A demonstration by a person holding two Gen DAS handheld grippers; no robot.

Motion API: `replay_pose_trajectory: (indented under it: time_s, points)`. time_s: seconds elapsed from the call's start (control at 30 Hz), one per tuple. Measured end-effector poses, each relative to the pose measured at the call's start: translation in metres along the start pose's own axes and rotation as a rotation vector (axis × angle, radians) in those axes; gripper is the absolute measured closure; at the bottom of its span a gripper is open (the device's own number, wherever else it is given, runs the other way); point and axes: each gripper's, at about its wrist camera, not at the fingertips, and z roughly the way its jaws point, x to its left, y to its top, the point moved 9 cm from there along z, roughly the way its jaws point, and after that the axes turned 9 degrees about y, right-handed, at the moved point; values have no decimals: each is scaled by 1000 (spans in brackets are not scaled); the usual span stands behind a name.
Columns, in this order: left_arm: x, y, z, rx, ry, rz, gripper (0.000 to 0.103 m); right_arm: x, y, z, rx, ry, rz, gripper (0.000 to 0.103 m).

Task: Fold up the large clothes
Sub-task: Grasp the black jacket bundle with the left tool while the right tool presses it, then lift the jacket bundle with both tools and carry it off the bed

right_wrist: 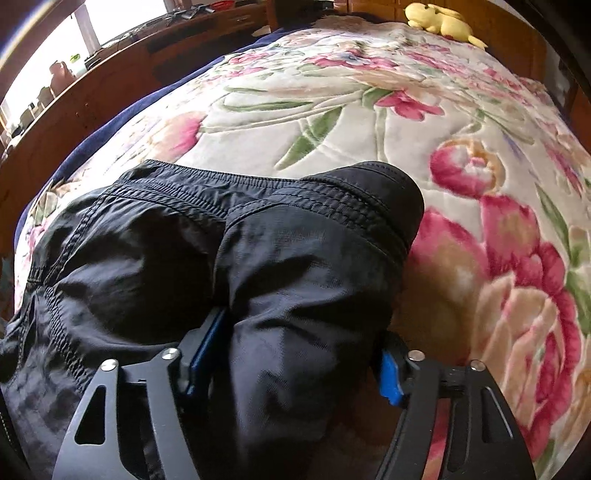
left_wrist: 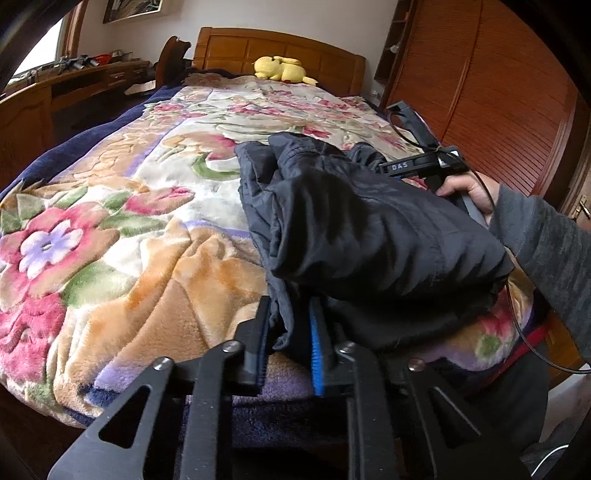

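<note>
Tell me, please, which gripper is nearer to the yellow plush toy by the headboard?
Right. The right gripper holds the black jacket at its far side, towards the yellow plush toy. The left gripper pinches the jacket's near edge at the bed's foot.

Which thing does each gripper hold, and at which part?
Both hold the black garment: the left gripper pinches a thin hanging edge, and the right gripper clamps a thick bunched fold.

Right tool (left_wrist: 424,162) fingertips hidden behind black jacket (left_wrist: 369,229). Jacket's near part cut off by bottom edge in right wrist view. Clutter on far tabletop (left_wrist: 81,62) too small to tell. Framed picture (left_wrist: 133,9) cropped at top.
</note>
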Motion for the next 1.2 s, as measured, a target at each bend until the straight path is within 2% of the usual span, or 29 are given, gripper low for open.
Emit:
replay_pose_trajectory:
  time_s: [0.03, 0.1, 0.2, 0.3, 0.5, 0.63, 0.9, 1.2]
  points:
    - [-1, 1, -1, -6, 0, 8, 88, 1, 0, -2, -6, -13, -11, 42]
    - [-5, 4, -4, -16, 11, 48, 90, 4, 2, -10, -18, -63, -48, 56]
    - [-8, 16, -13, -41, -3, 63, 91, 14, 6, -26, -58, -121, -101, 70]
    - [-7, 27, -21, -72, 10, 82, 92, 23, 7, -42, -107, -130, -113, 75]
    - [6, 41, -34, -118, 38, 92, 92, 49, 6, -64, -187, -134, -147, 79]
    - [31, 49, -48, -152, 68, 82, 92, 69, 8, -71, -207, -107, -171, 80]
    - [114, 57, -77, -219, 185, 5, 92, 139, 32, -56, -223, -38, -251, 81]
    - [214, 62, -108, -270, 352, -40, 93, 239, 82, -22, -231, 14, -383, 82]
